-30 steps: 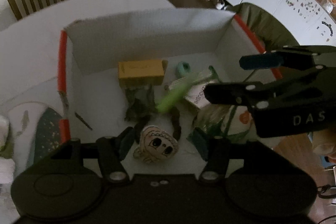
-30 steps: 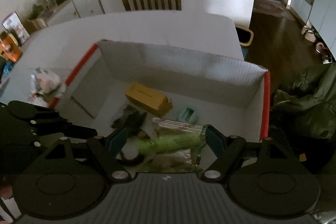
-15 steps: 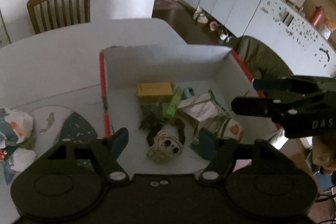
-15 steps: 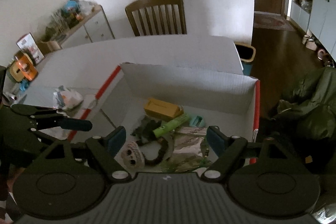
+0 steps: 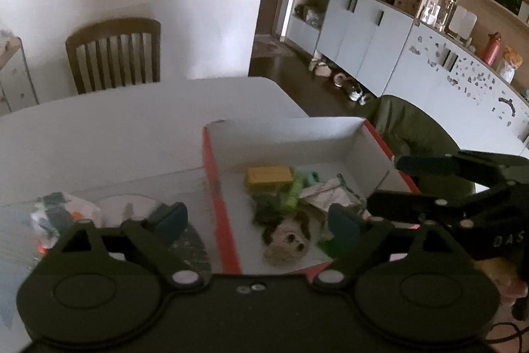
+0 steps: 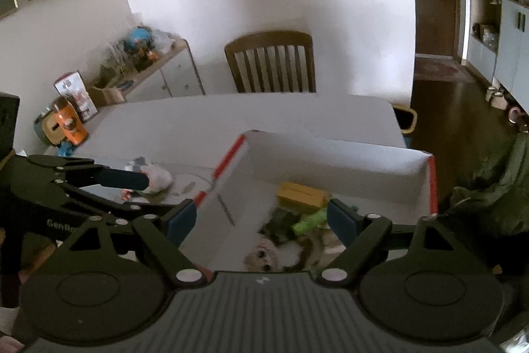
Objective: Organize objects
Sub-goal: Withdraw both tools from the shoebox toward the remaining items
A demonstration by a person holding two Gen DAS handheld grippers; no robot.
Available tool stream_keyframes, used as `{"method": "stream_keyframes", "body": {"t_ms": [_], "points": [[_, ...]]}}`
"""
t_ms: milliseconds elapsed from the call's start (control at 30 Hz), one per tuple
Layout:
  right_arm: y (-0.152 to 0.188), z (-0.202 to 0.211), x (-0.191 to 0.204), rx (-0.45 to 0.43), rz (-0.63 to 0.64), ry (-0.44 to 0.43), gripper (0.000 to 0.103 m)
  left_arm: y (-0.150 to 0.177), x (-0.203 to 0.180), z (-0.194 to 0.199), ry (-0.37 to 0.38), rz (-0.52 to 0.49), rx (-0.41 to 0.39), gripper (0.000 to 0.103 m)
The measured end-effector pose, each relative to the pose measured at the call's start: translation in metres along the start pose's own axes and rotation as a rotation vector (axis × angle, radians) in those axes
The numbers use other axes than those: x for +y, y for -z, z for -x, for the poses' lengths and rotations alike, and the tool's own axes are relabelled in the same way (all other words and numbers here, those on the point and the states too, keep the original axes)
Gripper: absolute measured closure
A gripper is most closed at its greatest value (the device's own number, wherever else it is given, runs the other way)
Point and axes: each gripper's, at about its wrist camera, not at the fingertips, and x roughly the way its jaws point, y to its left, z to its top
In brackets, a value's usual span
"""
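Both grippers have pulled up and back from the white box [image 5: 297,134], left gripper [image 5: 256,219] and right gripper [image 6: 261,220] both opening with nothing held, doll head [image 5: 287,242] and yellow box [image 5: 269,177] lying inside.

Both black grippers [image 5: 258,220] [image 6: 261,220] have blue-padded jaws, silver screws and white lettering.

my left wrist camera looks down and forward over the box [image 5: 297,134] from its near-left side; my right wrist camera looks from the near-right. both share the box, white table [image 6: 264,111] and chair [image 5: 114,55], from above.
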Motion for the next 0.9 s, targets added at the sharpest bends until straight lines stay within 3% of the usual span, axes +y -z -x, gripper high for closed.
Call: {"method": "stream_keyframes", "body": {"t_ms": [67,167,900], "points": [[0.001,0.001,0.010,-0.011,-0.010,-0.001,0.016,0.001,0.009,0.007,-0.009,-0.010,-0.013,0.004],[0.002,0.003,0.026,-0.035,-0.023,0.008,0.016,0.004,0.027,0.019,-0.016,-0.013,-0.032,0.001],[0.006,-0.048,0.154,-0.016,-0.021,0.010,0.016,0.023,0.164,0.052,-0.071,0.064,-0.072,0.001]]}}
